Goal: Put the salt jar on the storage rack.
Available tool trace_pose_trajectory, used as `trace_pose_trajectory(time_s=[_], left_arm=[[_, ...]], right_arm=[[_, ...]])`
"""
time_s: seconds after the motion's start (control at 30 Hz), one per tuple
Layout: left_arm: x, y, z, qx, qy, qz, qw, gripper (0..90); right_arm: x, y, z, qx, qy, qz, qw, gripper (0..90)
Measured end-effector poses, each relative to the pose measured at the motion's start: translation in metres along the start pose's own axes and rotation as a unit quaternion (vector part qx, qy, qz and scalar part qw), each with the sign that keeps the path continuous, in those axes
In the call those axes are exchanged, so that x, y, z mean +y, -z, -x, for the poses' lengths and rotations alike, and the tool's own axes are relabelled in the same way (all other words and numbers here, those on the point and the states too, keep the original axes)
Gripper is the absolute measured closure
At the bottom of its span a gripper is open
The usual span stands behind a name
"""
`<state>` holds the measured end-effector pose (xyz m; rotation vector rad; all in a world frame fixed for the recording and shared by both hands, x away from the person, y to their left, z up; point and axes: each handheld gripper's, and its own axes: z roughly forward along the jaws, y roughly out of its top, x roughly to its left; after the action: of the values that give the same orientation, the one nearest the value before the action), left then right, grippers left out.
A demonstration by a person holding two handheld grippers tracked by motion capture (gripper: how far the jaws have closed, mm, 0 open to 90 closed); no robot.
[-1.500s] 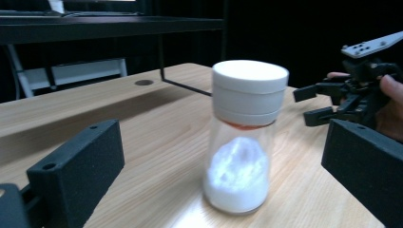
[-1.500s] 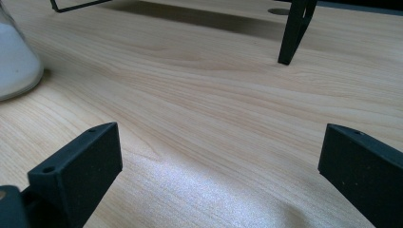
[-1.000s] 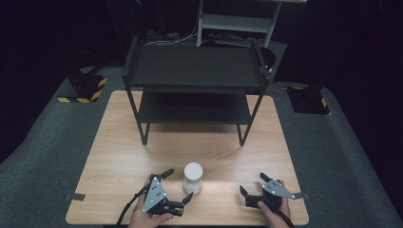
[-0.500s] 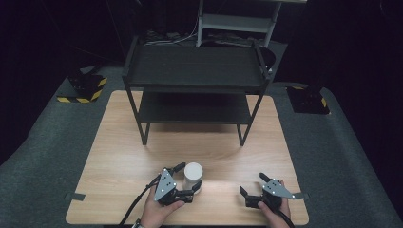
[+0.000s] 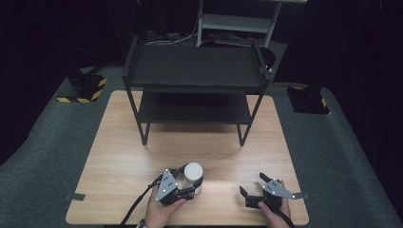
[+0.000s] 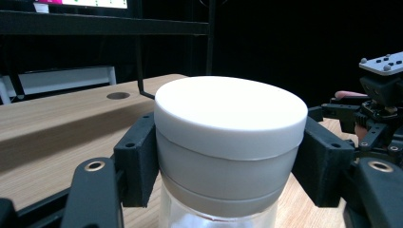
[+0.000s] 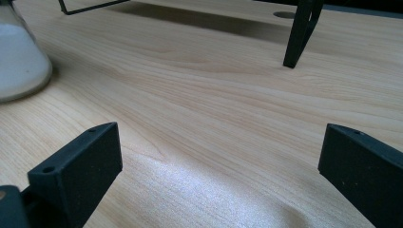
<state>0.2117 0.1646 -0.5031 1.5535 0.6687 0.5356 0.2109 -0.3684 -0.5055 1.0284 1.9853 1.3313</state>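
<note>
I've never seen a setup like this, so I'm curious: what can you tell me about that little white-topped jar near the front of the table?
The jar stands upright on the wooden table, in front of the black shelf rack. It has a wide, smooth white lid that looks like plastic, on a clear body holding something white. The left gripper has one black jaw on each side of it, right at the lid's lower band; whether they press on it I cannot tell.

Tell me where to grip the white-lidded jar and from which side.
Grip the jar at its white lid, level, from the person's side. The lid is round with straight walls, wider than the clear neck below, and the jar stands upright on the table. The left gripper already has a pad on each side of it.
</note>
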Motion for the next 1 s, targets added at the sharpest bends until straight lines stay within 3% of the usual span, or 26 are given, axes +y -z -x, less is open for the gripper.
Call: trace_pose_trajectory(time_s=[0.4, 0.7, 1.0], left_arm=[[0.012, 0.006, 0.0, 0.021, 0.01, 0.005, 0.9997, 33.5], [0.038, 0.008, -0.002, 0.051, 0.003, 0.006, 0.9987, 33.5], [0.072, 0.003, -0.007, 0.091, -0.001, -0.008, 0.9958, 33.6]], right_arm=[[0.0, 0.0, 0.0, 0.0, -0.001, 0.001, 1.0, 0.4], [-0.001, 0.0, 0.0, 0.0, -0.001, 0.001, 1.0, 0.4], [-0.001, 0.0, 0.0, 0.0, -0.001, 0.002, 1.0, 0.4]])
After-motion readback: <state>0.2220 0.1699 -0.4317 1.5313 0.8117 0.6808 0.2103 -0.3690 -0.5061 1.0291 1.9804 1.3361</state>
